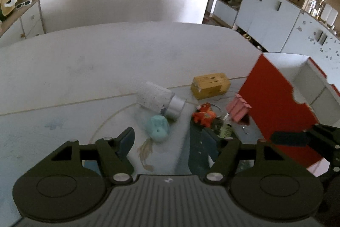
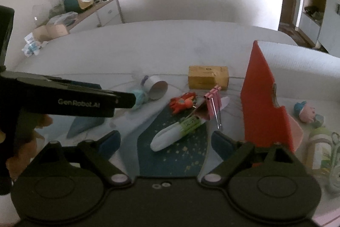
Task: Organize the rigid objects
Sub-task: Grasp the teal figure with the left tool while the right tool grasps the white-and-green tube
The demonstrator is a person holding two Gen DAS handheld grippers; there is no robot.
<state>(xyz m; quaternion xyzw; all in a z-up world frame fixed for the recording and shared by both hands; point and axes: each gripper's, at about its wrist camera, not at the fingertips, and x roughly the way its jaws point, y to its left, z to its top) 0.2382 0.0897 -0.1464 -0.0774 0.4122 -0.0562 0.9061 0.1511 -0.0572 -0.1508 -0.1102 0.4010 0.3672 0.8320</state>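
Note:
On the table lie a jar of white grains (image 1: 157, 99) on its side with a silver lid, a teal toy (image 1: 158, 128), an orange-red toy figure (image 1: 203, 115), a pink binder clip (image 1: 238, 107) and a yellow box (image 1: 210, 85). My left gripper (image 1: 167, 137) is open and empty, just in front of the teal toy. My right gripper (image 2: 165, 139) is open and empty above a white-and-green marker (image 2: 178, 134). The binder clip (image 2: 212, 104), red toy (image 2: 182, 102), jar (image 2: 156, 87) and yellow box (image 2: 208, 77) lie beyond it. The left gripper (image 2: 127, 99) reaches in from the left.
An open red-and-white box (image 1: 276, 99) stands on the right; its red wall (image 2: 263, 99) rises beside my right gripper. Beyond it are a small pink-and-blue figure (image 2: 308, 113) and a bottle (image 2: 322, 146). A cabinet (image 2: 102, 12) with clutter stands behind.

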